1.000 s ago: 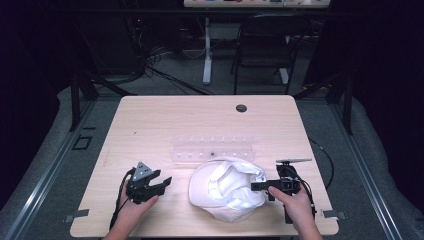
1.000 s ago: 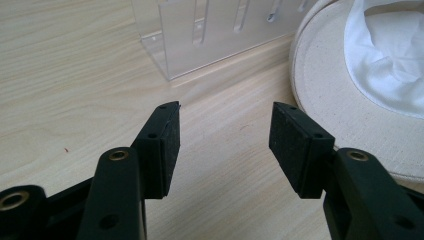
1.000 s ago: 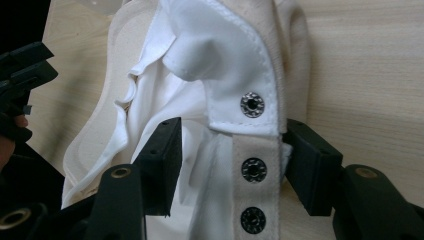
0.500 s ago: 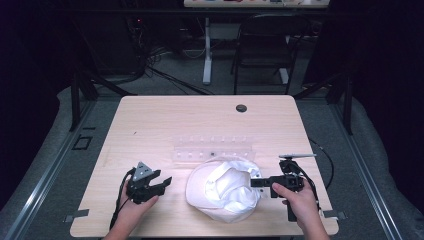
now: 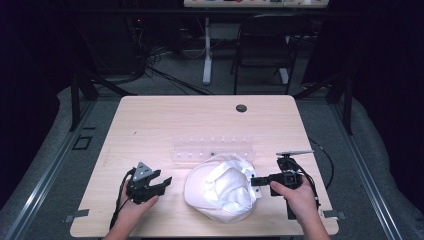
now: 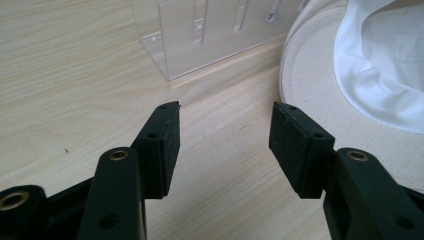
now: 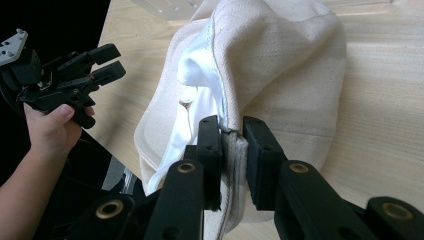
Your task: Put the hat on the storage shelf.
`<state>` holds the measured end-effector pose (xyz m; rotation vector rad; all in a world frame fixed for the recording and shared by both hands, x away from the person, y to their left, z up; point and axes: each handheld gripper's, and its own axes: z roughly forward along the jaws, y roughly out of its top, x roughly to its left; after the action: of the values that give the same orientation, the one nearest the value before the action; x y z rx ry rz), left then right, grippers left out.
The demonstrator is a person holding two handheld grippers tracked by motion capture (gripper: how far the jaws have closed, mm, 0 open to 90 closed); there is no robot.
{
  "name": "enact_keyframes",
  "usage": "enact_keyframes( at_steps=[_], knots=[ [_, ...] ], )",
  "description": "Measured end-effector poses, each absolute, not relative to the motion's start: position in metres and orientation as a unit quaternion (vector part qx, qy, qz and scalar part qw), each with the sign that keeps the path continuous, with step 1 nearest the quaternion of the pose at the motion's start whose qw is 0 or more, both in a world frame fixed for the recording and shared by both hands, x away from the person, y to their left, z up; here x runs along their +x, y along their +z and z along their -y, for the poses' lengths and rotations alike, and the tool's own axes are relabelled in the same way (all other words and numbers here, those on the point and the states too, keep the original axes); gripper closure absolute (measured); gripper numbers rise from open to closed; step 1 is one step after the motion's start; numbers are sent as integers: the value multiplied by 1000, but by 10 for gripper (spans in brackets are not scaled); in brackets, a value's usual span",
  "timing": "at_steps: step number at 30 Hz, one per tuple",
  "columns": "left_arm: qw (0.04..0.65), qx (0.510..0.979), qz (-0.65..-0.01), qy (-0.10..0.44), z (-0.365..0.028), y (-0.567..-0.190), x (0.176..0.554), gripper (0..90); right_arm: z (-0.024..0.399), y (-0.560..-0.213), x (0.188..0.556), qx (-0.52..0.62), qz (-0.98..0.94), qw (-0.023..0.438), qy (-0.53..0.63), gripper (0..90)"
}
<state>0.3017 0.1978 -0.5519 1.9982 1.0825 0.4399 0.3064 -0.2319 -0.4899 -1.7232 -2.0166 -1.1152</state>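
no readable text, labels or signs

The cap (image 7: pixel 280 65) is showing coarse, matt cream cloth with a smoother, faintly shiny white lining. The bench (image 5: pixel 165 120) is showing pale, smooth wood grain. The rack (image 6: pixel 210 35) is looking like clear glossy plastic, probably acrylic.

**Camera placement**

High view looks forward and down over the light wooden table (image 5: pixel 150 125). Both gripper views sit close, low along their black jaws, sharing the cream fabric cap (image 5: pixel 220 187) (image 6: pixel 320 55) (image 7: pixel 280 65).
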Motion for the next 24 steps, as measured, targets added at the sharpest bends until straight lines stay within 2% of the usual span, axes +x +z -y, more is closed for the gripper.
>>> enact_keyframes(
  at_steps=[18, 24],
  knots=[
    [401, 791, -427, 176, -198, -551, 301, 472, 223, -480, 308, -598, 693, 115, -386, 814],
    [402, 790, -427, 177, -198, -551, 301, 473, 220, -467, 312, -582, 690, 134, -410, 817]
  ],
)
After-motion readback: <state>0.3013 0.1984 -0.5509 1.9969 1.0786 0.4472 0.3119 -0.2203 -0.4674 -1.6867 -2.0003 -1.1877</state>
